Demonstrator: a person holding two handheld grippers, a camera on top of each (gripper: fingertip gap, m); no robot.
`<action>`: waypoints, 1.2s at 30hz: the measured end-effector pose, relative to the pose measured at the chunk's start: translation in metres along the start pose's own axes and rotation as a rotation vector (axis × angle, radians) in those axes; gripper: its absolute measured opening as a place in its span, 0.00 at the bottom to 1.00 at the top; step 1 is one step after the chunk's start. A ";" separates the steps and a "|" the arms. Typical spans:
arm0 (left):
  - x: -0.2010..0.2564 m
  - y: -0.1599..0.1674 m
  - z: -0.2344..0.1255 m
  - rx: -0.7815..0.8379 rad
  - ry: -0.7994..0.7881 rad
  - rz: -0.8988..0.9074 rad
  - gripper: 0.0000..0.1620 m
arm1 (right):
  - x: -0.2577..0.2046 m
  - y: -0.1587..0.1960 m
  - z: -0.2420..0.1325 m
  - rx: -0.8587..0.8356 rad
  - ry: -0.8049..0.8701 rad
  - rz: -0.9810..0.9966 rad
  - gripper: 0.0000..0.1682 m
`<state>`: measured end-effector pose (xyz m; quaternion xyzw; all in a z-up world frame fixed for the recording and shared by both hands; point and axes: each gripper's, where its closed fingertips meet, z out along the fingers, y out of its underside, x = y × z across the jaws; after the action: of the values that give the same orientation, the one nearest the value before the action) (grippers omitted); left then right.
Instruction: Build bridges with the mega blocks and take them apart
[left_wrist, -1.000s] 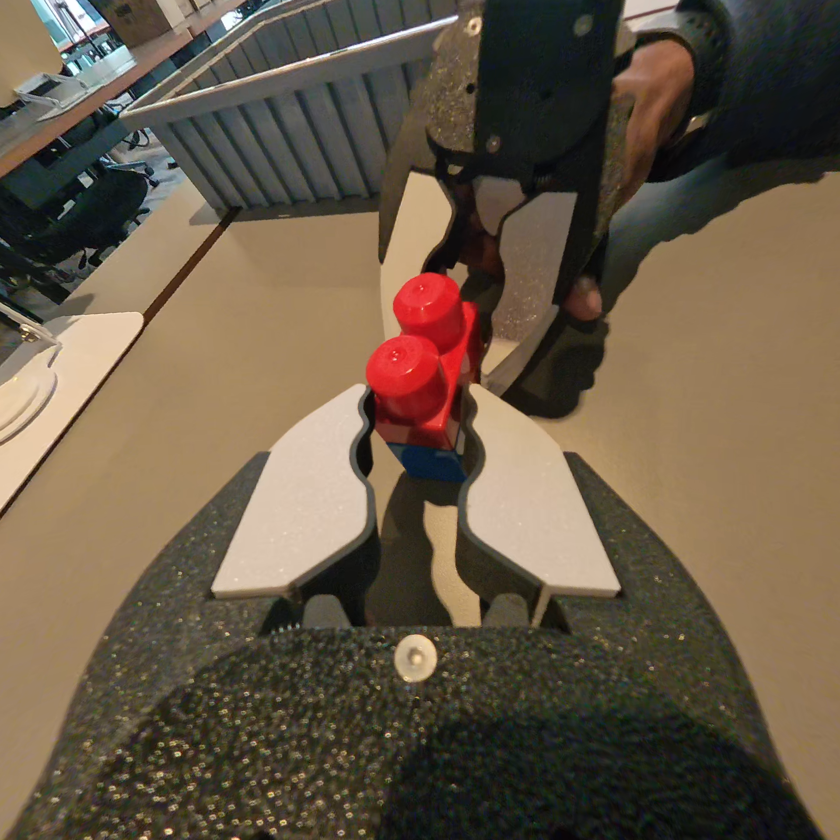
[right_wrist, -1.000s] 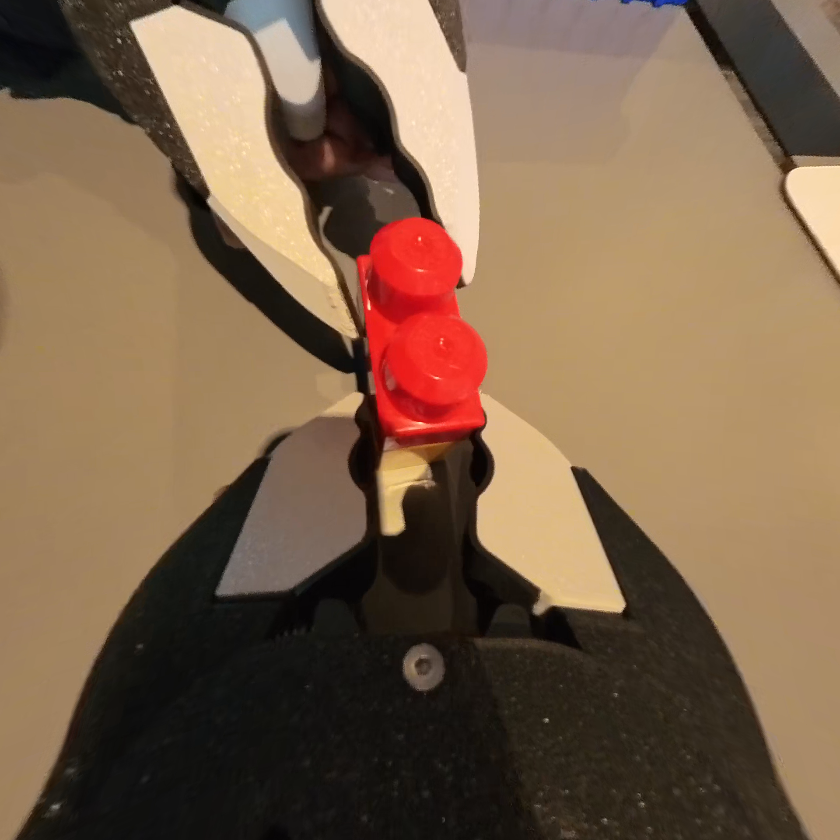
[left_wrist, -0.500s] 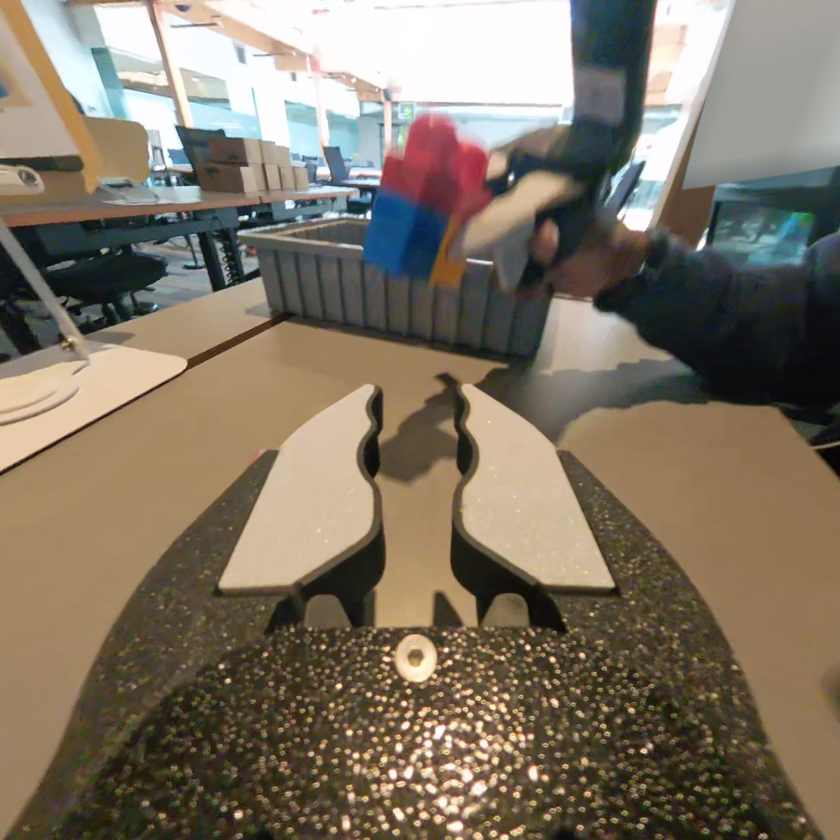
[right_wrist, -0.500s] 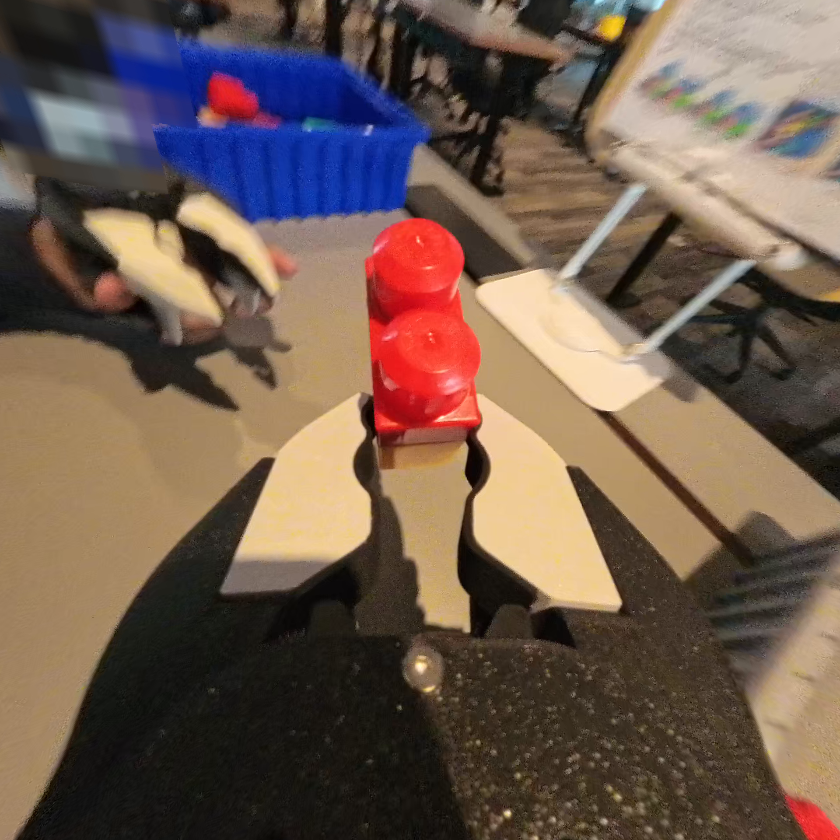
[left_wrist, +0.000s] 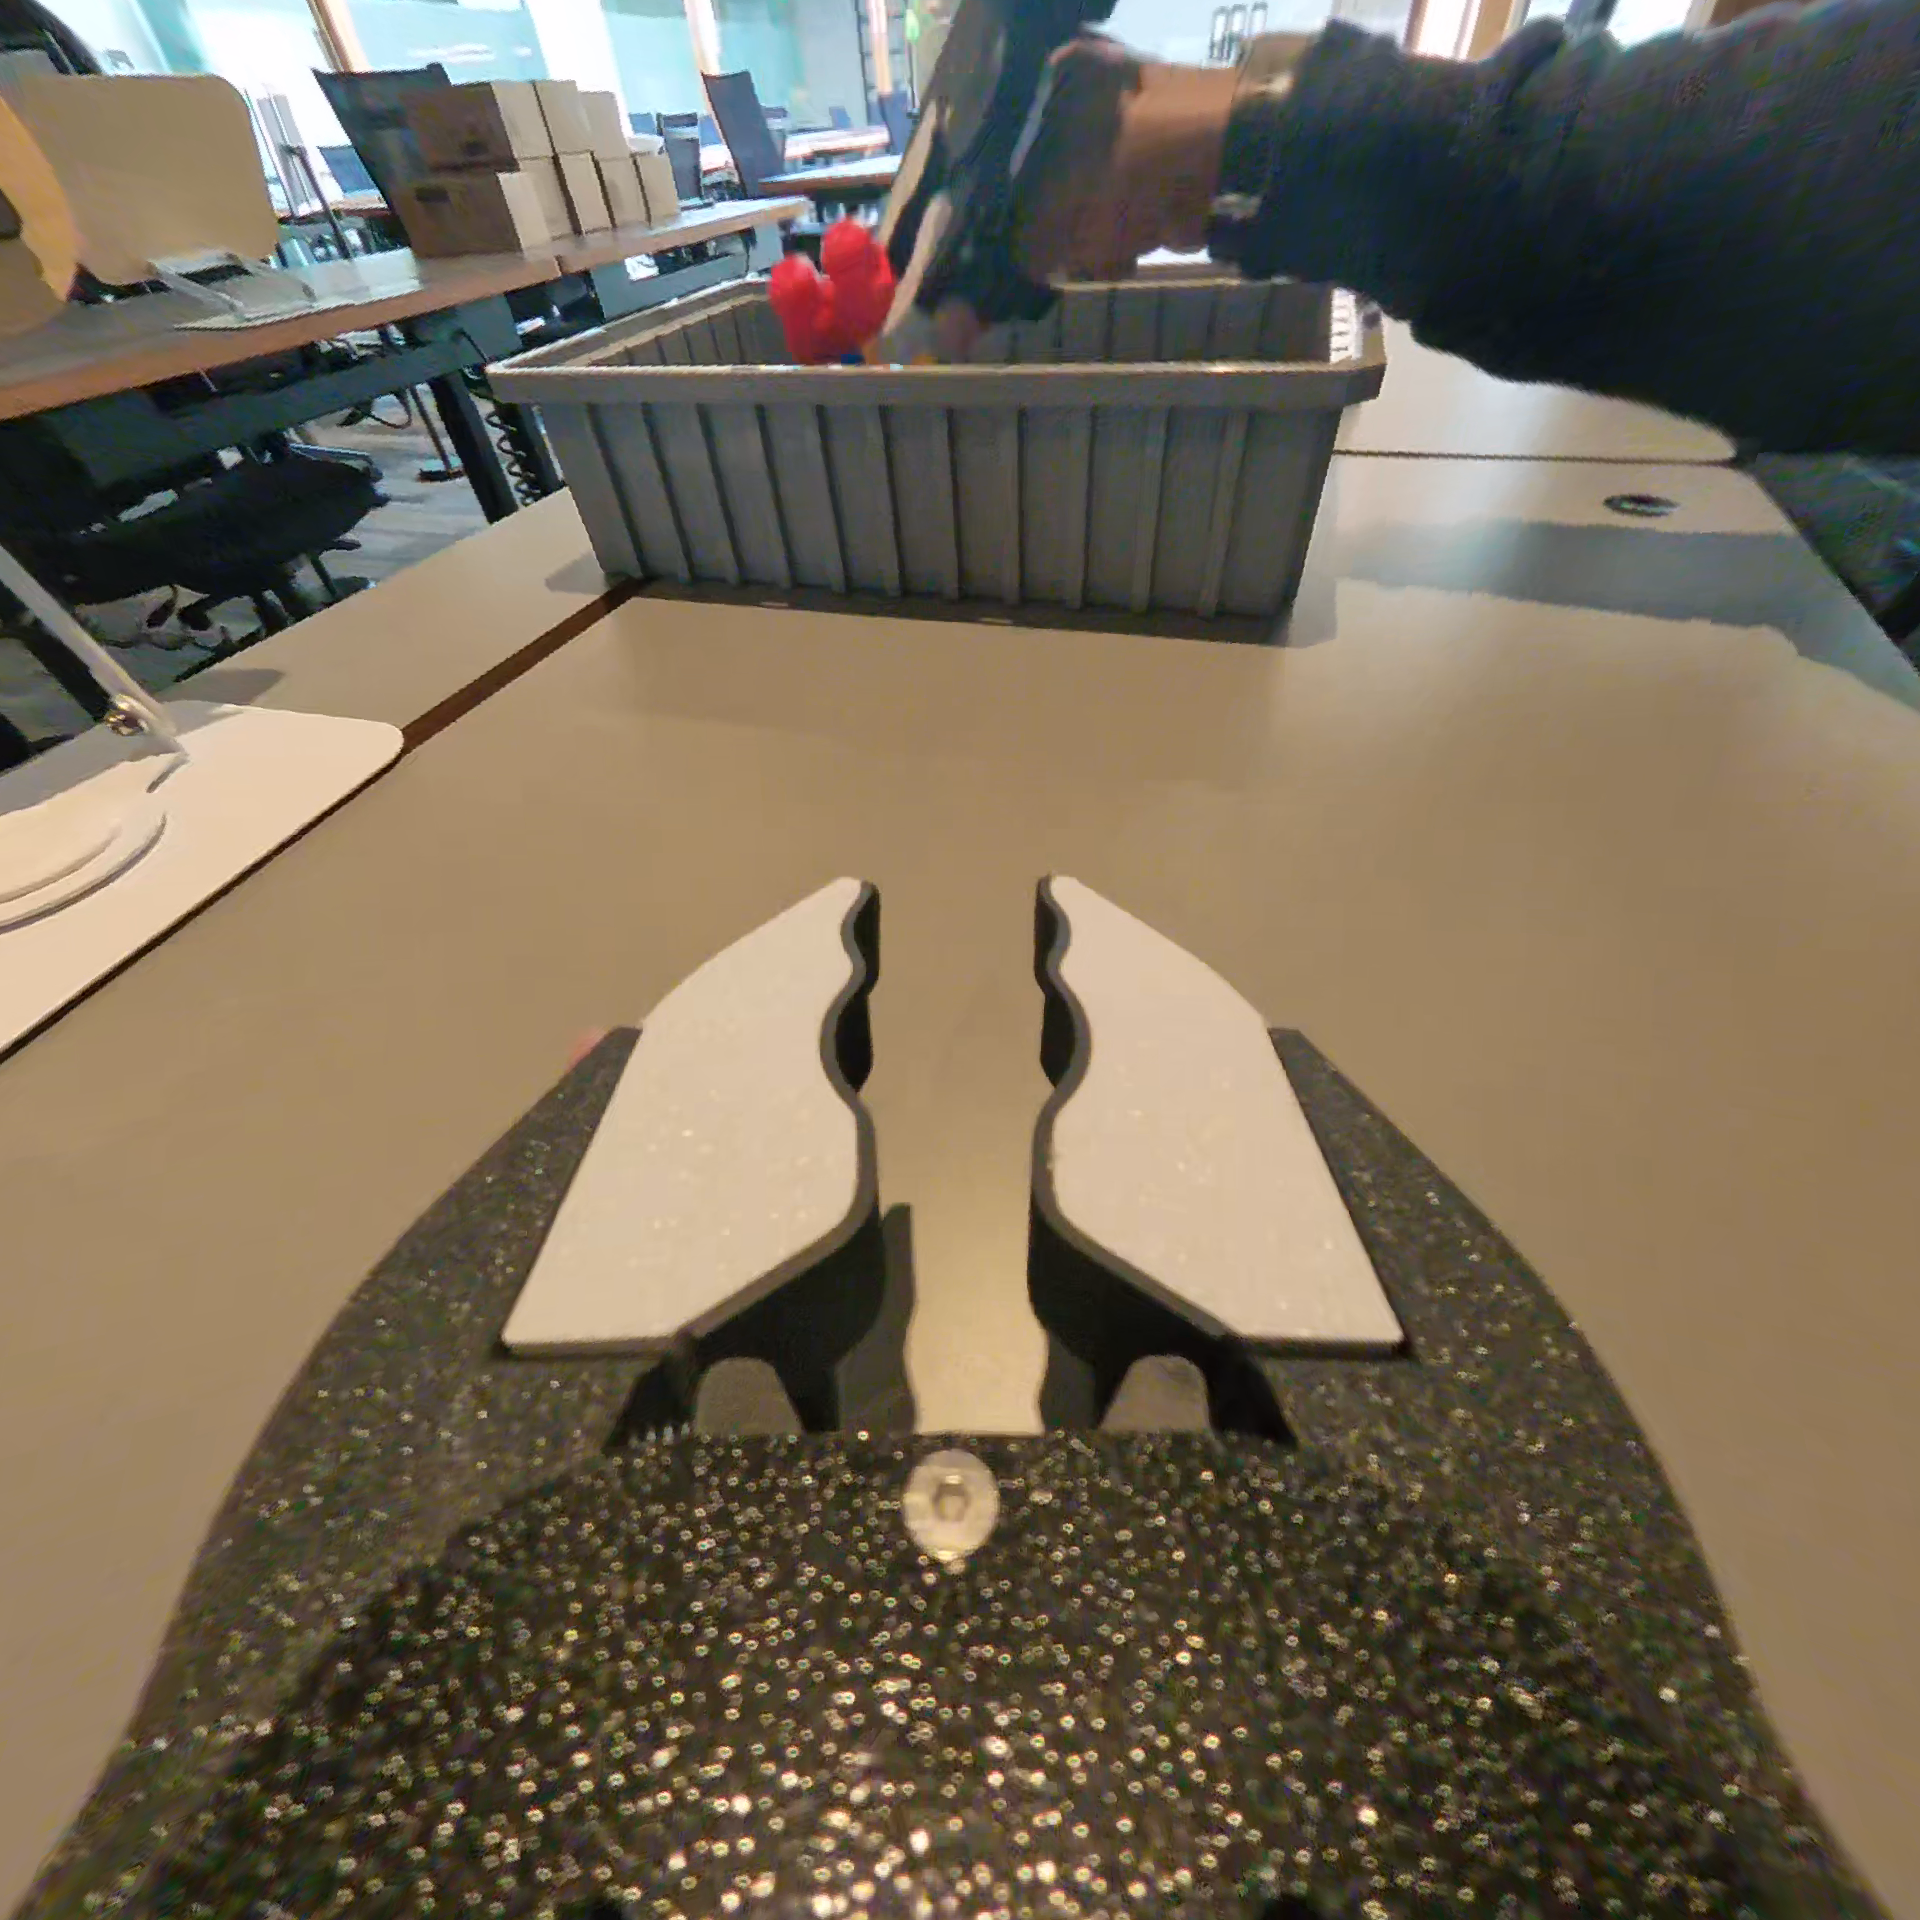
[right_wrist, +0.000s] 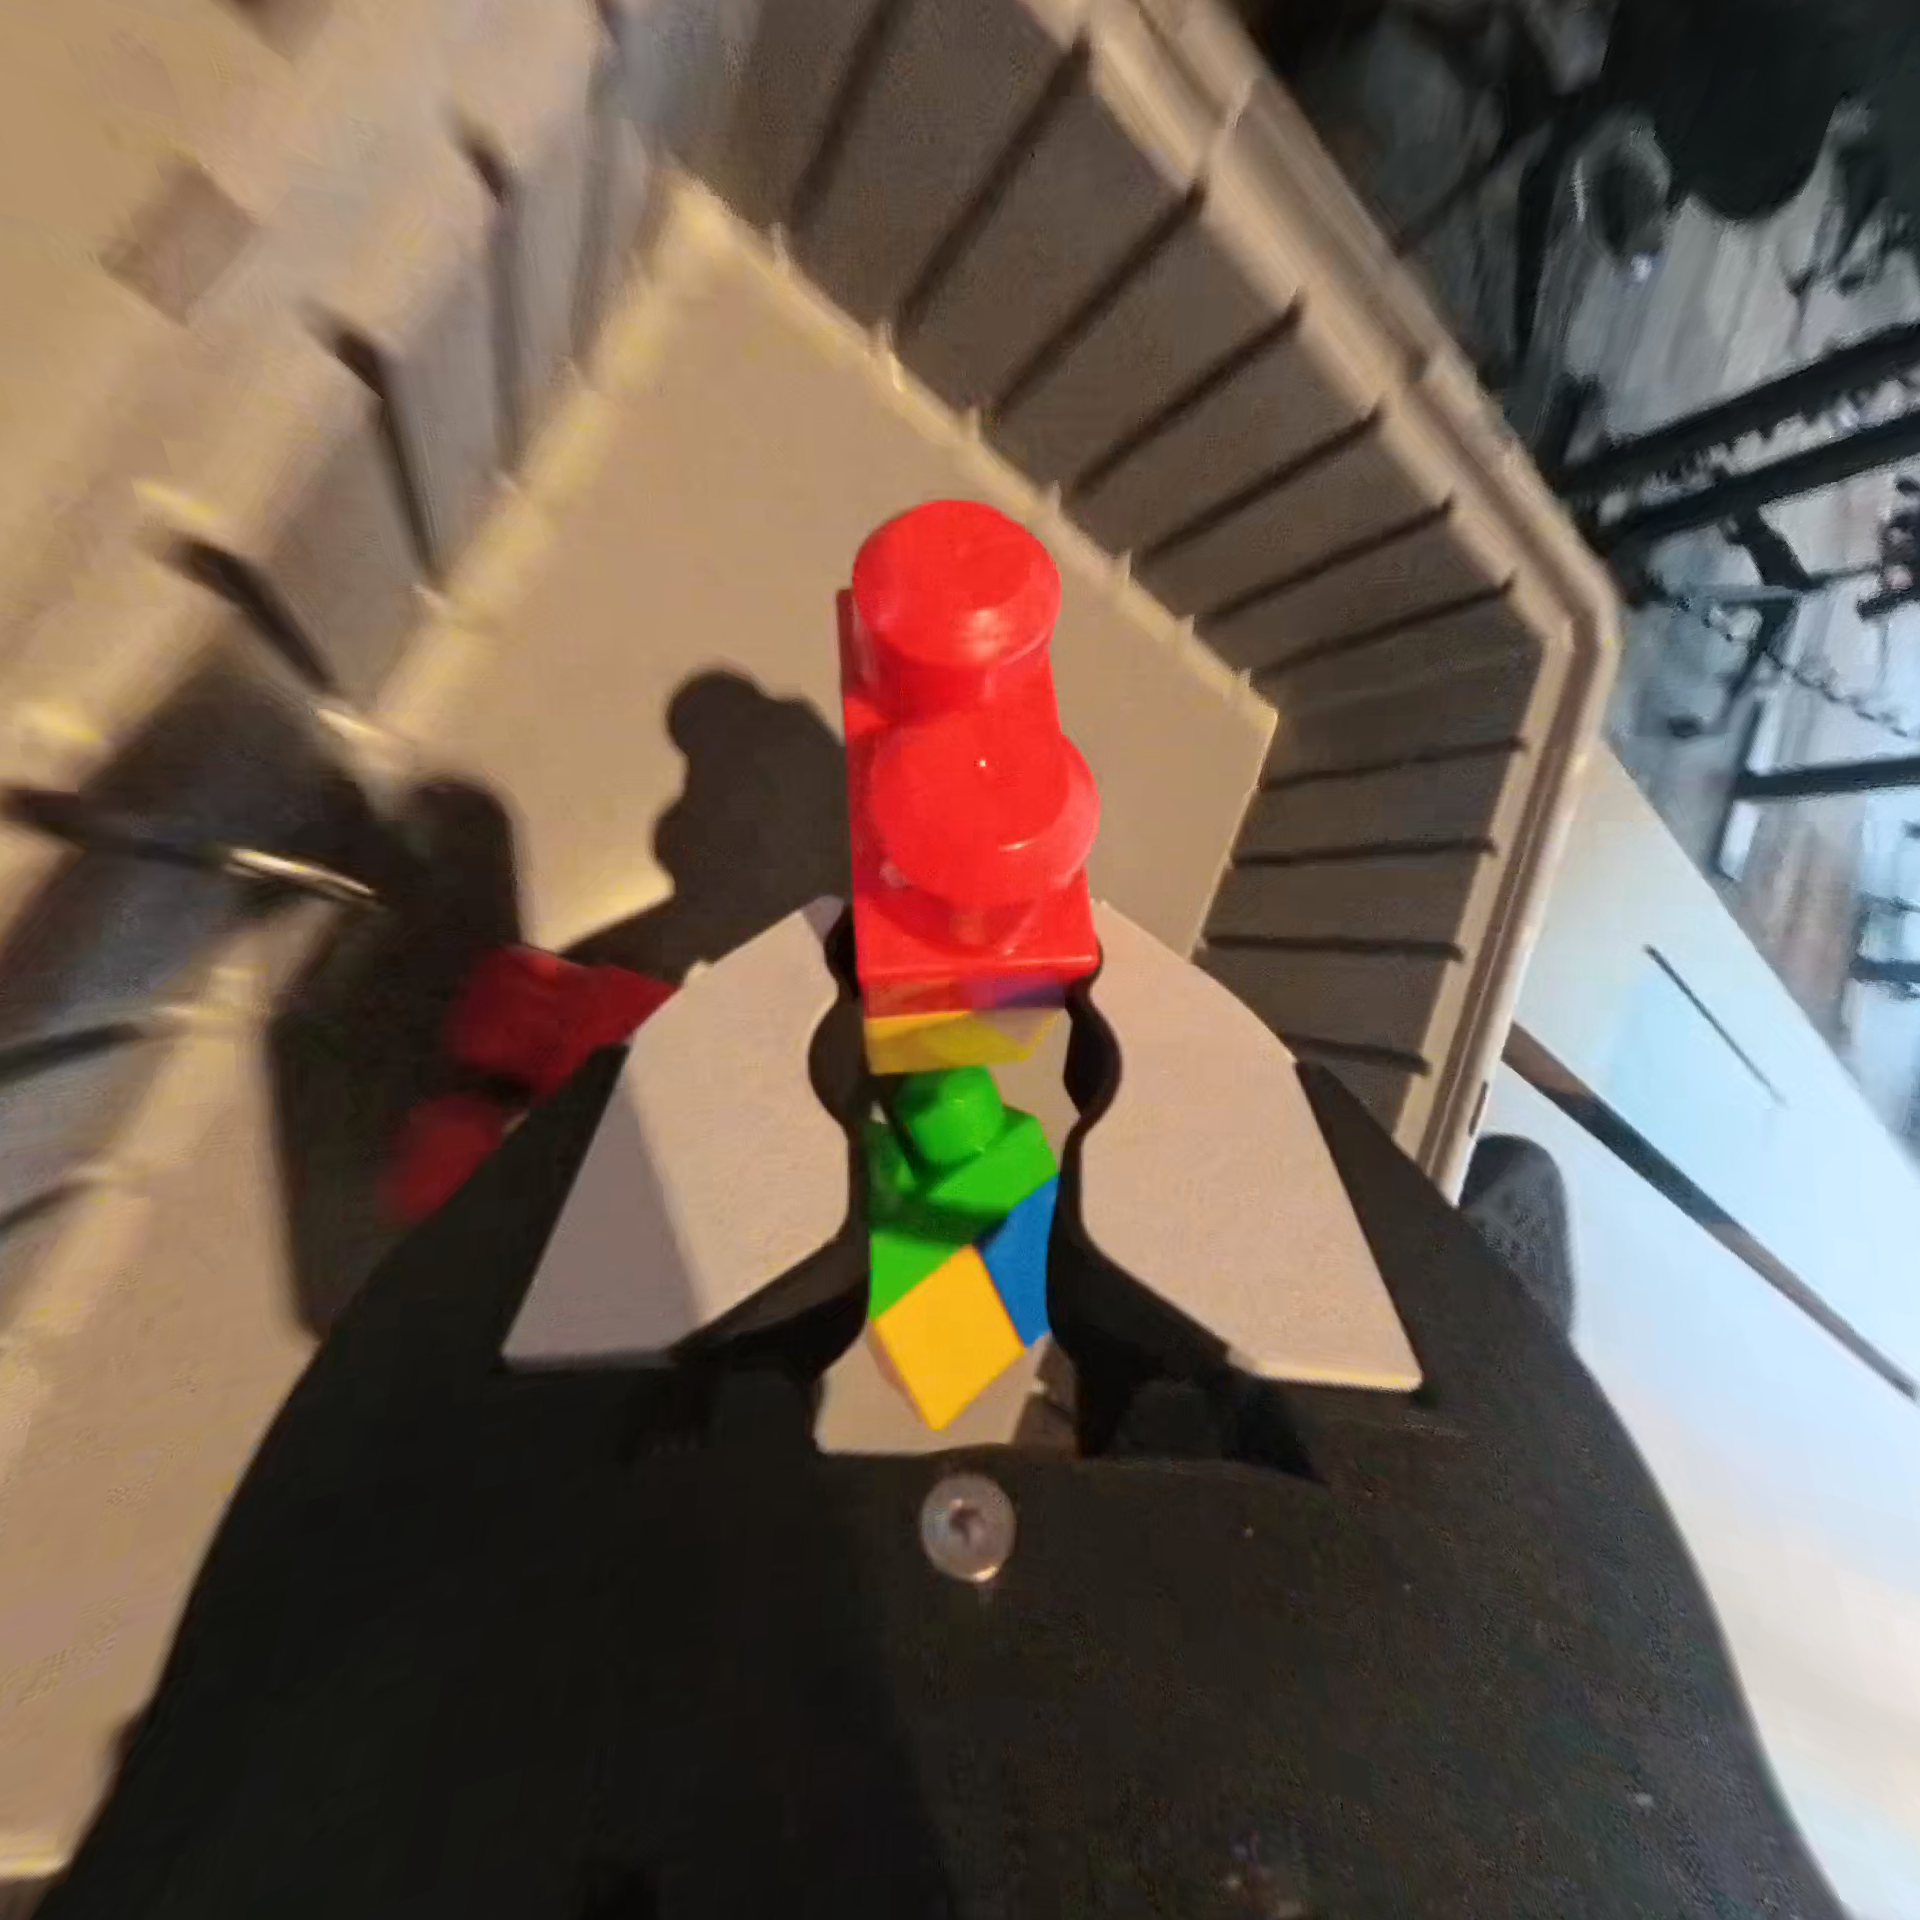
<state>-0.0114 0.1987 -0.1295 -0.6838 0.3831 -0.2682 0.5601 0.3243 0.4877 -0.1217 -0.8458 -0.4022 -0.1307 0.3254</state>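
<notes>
The left gripper (left_wrist: 956, 914), black-bodied with pale grey finger plates, hovered low over the bare tan tabletop (left_wrist: 1351, 831) with its jaws apart and nothing between them. Beyond it, at the table's far edge, stood the ribbed grey plastic bin (left_wrist: 935, 499), and above its rim the right gripper (right_wrist: 961, 966) was held by a person's hand (left_wrist: 1122, 156) in a dark sleeve. Its jaws were clamped on a red two-stud mega block (right_wrist: 966, 790) with a yellow piece under it, poised over the bin's interior, where loose green, blue and yellow blocks (right_wrist: 956, 1247) and other red blocks (right_wrist: 520, 1029) lay on the floor.
</notes>
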 end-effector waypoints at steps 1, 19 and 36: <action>0.000 0.001 0.000 -0.008 -0.004 0.005 0.17 | 0.003 0.009 0.013 -0.069 0.033 -0.048 0.22; -0.008 0.006 -0.004 -0.059 -0.067 0.045 0.17 | -0.048 -0.049 -0.055 0.268 -0.133 0.023 0.41; -0.124 -0.043 -0.229 -0.273 -0.806 -0.012 0.26 | -0.423 -0.053 -0.149 0.575 -0.876 -0.348 0.30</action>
<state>-0.2536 0.1761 -0.0280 -0.8042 0.1615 0.0706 0.5677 0.0179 0.1629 -0.1902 -0.6190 -0.6534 0.2969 0.3191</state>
